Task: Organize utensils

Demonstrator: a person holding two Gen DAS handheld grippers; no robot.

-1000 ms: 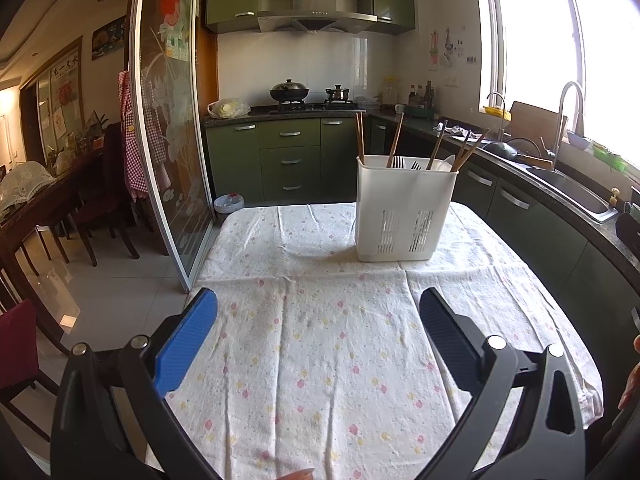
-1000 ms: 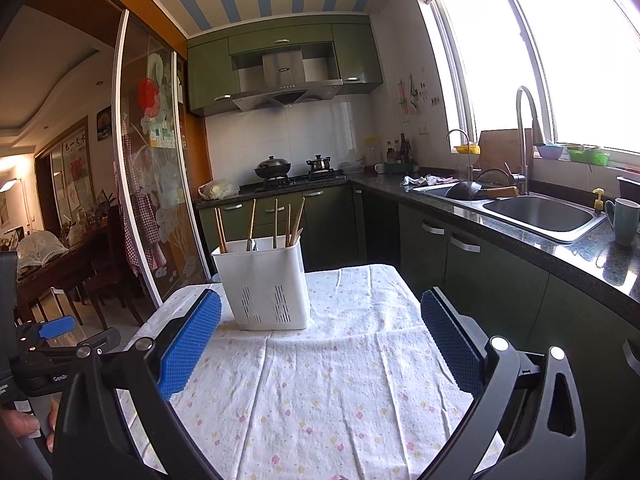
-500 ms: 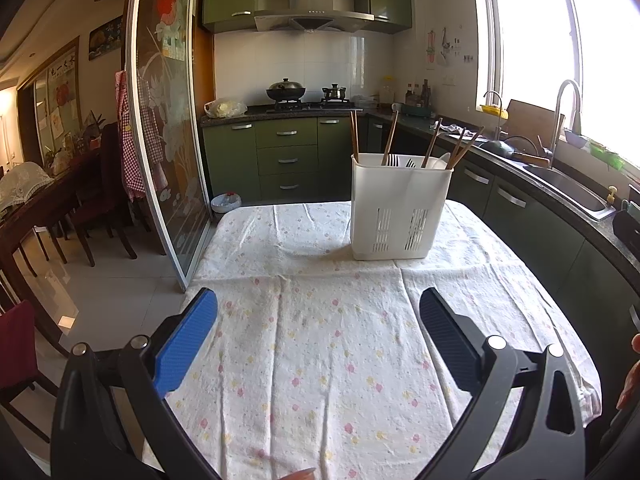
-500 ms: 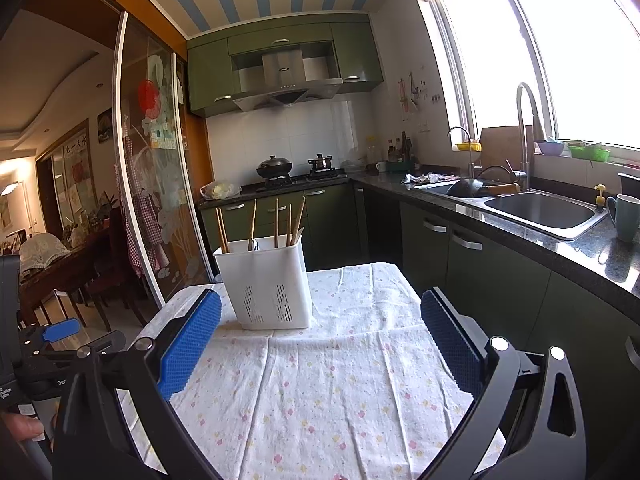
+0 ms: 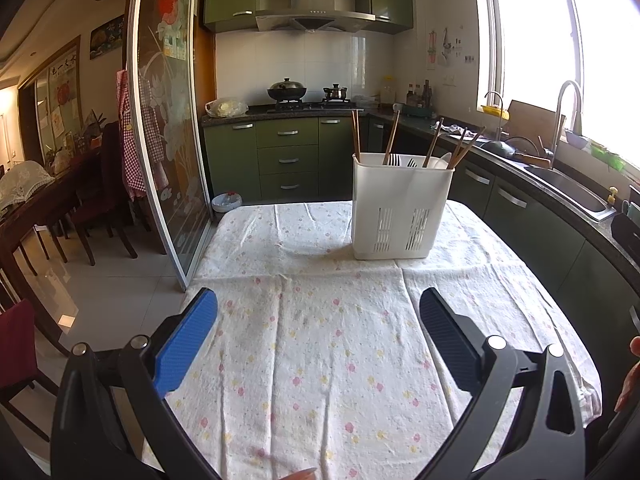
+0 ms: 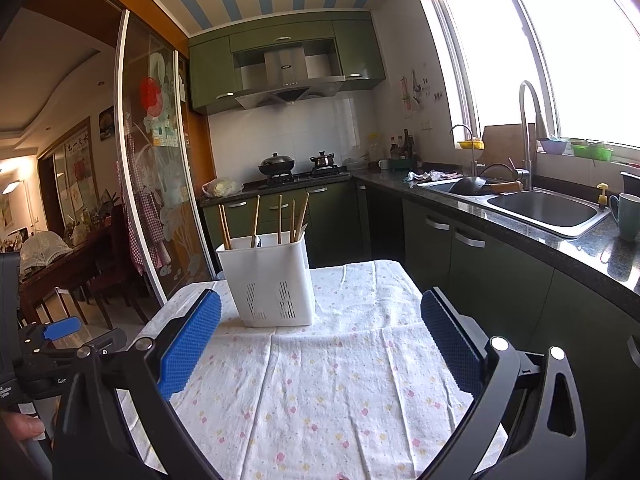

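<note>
Both the left claw (image 5: pixel 318 334) and right claw (image 6: pixel 320 338) hover spread wide and empty over the tabletop (image 5: pixel 320 360), facing the white utensil holder (image 5: pixel 400 208) standing upright with chopsticks (image 5: pixel 355 136) at its far end, seemingly ready to reach in.

left gripper body (image 6: pixel 24 364): "Ge…" partial | other txt unreadable

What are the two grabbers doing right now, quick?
Left gripper: jaws open, holding nothing.
Right gripper: jaws open, holding nothing.
</note>
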